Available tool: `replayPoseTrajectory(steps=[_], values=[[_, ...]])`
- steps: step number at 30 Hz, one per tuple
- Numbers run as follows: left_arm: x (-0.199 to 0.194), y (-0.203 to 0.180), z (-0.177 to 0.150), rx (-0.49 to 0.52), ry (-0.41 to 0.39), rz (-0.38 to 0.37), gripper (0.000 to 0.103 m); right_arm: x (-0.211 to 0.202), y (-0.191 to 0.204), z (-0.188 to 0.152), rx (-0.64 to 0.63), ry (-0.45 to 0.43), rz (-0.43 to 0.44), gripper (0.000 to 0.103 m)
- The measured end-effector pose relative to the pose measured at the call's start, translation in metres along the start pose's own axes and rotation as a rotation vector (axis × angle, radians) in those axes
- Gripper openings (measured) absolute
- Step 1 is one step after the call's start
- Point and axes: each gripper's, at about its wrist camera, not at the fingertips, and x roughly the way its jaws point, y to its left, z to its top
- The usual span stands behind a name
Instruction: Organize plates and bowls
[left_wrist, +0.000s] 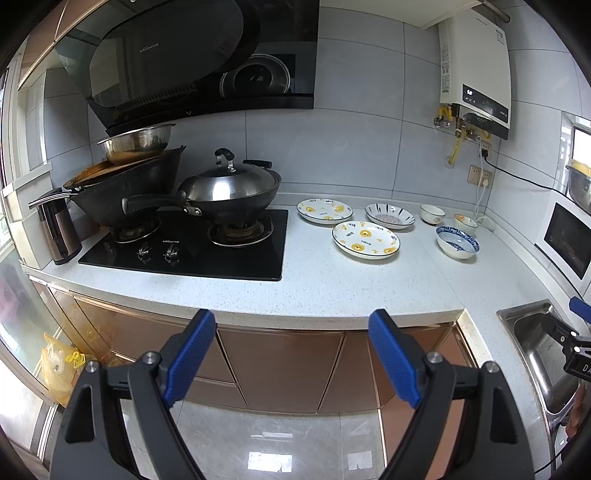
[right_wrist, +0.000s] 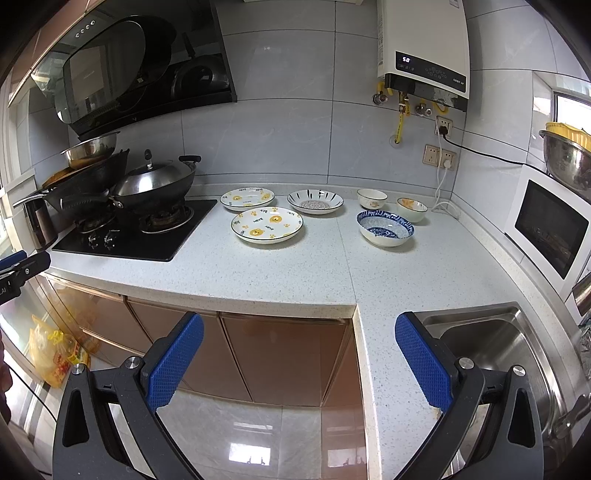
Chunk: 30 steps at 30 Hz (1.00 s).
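Three plates lie on the white counter (right_wrist: 280, 273): a large bear-print plate (right_wrist: 266, 224) (left_wrist: 365, 240) in front, a smaller bear-print plate (right_wrist: 247, 198) (left_wrist: 324, 211) behind it, and a blue-striped plate (right_wrist: 315, 201) (left_wrist: 389, 216) to the right. Further right sit three bowls: a blue-patterned bowl (right_wrist: 385, 228) (left_wrist: 457, 242) and two small white bowls (right_wrist: 372, 198) (right_wrist: 411, 209). My left gripper (left_wrist: 291, 354) and right gripper (right_wrist: 299, 360) both hang open and empty in front of the counter edge, well short of the dishes.
A black gas hob (right_wrist: 136, 236) with a lidded wok (right_wrist: 153, 186) and stacked pans fills the left. A steel sink (right_wrist: 491, 343) lies at the right, a microwave (right_wrist: 550, 229) behind it. A water heater (right_wrist: 424, 48) hangs above. Cabinets stand below.
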Motion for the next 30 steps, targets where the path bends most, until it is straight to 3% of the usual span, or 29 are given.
replayPoseTrajectory(steps=[30], values=[[0.0026, -0.0012, -0.0075, -0.003, 0.006, -0.003, 0.085, -0.0003, 0.0037, -0.0014, -0.003, 0.001, -0.001, 0.102]])
